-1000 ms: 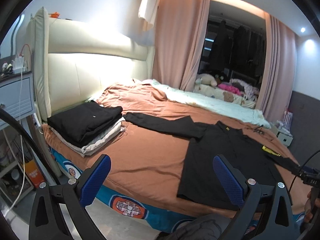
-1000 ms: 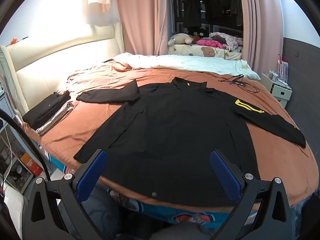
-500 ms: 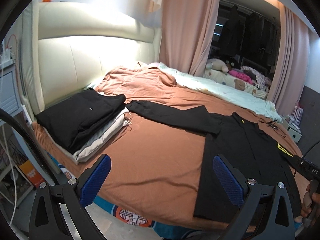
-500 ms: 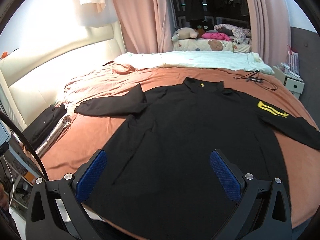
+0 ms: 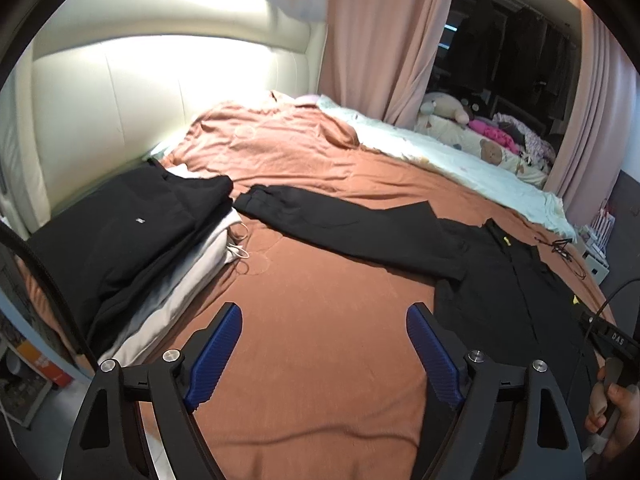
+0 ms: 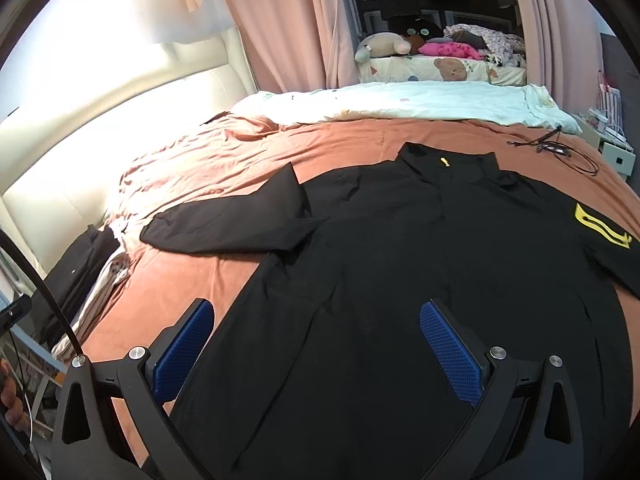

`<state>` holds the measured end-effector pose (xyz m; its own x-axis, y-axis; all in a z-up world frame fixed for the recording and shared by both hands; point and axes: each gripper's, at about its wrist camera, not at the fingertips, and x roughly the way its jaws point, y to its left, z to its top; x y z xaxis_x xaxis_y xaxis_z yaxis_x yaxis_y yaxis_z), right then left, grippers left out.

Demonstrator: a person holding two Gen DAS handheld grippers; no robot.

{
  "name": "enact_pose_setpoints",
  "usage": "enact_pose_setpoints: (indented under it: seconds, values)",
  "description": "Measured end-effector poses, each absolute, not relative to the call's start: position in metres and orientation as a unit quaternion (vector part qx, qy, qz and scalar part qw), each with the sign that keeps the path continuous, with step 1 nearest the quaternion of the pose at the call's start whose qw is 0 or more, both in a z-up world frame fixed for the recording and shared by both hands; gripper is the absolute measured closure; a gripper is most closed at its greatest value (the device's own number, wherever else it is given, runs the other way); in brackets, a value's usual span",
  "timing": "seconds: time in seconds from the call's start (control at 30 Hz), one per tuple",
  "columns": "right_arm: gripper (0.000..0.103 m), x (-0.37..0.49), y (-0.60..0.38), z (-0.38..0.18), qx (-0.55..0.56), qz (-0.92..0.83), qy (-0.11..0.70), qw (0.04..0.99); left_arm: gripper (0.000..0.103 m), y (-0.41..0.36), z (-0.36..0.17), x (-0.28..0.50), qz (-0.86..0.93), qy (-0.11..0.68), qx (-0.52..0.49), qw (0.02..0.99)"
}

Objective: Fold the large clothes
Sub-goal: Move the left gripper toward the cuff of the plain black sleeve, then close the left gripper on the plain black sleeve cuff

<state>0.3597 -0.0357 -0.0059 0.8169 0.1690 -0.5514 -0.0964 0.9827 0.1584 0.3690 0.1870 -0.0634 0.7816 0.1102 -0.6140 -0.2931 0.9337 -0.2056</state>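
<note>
A large black long-sleeved shirt [image 6: 420, 264] with a yellow logo [image 6: 600, 226] on one sleeve lies flat, face up, on the brown bedspread [image 6: 224, 264]. Its left sleeve [image 5: 344, 228] stretches out toward the headboard. My right gripper [image 6: 318, 340] is open and empty, hovering over the shirt's lower body. My left gripper [image 5: 324, 344] is open and empty over bare bedspread [image 5: 320, 300], left of the shirt's body [image 5: 508, 304] and below the sleeve.
A stack of folded black and white clothes [image 5: 132, 240] lies at the bed's left edge by the cream headboard [image 5: 152, 92]. A pale blanket [image 6: 400, 100] lies across the far side. A black cable [image 6: 560, 148] lies at the far right. Pink curtains [image 5: 380, 40] hang behind.
Both grippers have moved forward and lower over the bed. The shirt and the folded stack have not moved. Both stay open.
</note>
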Motion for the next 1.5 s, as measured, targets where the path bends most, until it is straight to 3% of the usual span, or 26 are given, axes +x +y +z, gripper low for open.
enact_pose_setpoints:
  seconds: [0.33, 0.53, 0.6, 0.97, 1.1, 1.27, 1.37, 1.43, 1.5]
  values:
    - [0.006, 0.459, -0.034, -0.023, 0.073, 0.050, 0.333, 0.939, 0.027, 0.209, -0.109, 0.457, 0.117, 0.370, -0.155, 0.909]
    - [0.023, 0.509, -0.032, -0.039, 0.071, 0.048, 0.369, 0.925, 0.029, 0.218, -0.137, 0.515, 0.114, 0.398, -0.156, 0.897]
    - [0.036, 0.526, -0.036, -0.045, 0.083, 0.054, 0.385, 0.917, 0.029, 0.220, -0.145, 0.535, 0.112, 0.408, -0.145, 0.894]
    - [0.043, 0.595, -0.042, -0.074, 0.119, 0.061, 0.431, 0.892, 0.029, 0.250, -0.195, 0.627, 0.121, 0.463, -0.153, 0.865]
    - [0.056, 0.608, -0.051, -0.084, 0.155, 0.077, 0.437, 0.883, 0.029, 0.262, -0.208, 0.649, 0.135, 0.470, -0.170, 0.856]
    - [0.064, 0.620, -0.051, -0.091, 0.208, 0.111, 0.432, 0.871, 0.032, 0.276, -0.224, 0.670, 0.155, 0.477, -0.208, 0.840]
    - [0.068, 0.625, -0.045, -0.093, 0.226, 0.127, 0.432, 0.864, 0.053, 0.281, -0.222, 0.680, 0.183, 0.466, -0.223, 0.836]
    - [0.071, 0.627, -0.048, -0.096, 0.238, 0.141, 0.429, 0.860, 0.090, 0.282, -0.219, 0.685, 0.189, 0.468, -0.227, 0.833]
    - [0.078, 0.631, -0.046, -0.096, 0.241, 0.146, 0.422, 0.861, 0.100, 0.283, -0.213, 0.686, 0.192, 0.466, -0.232, 0.832]
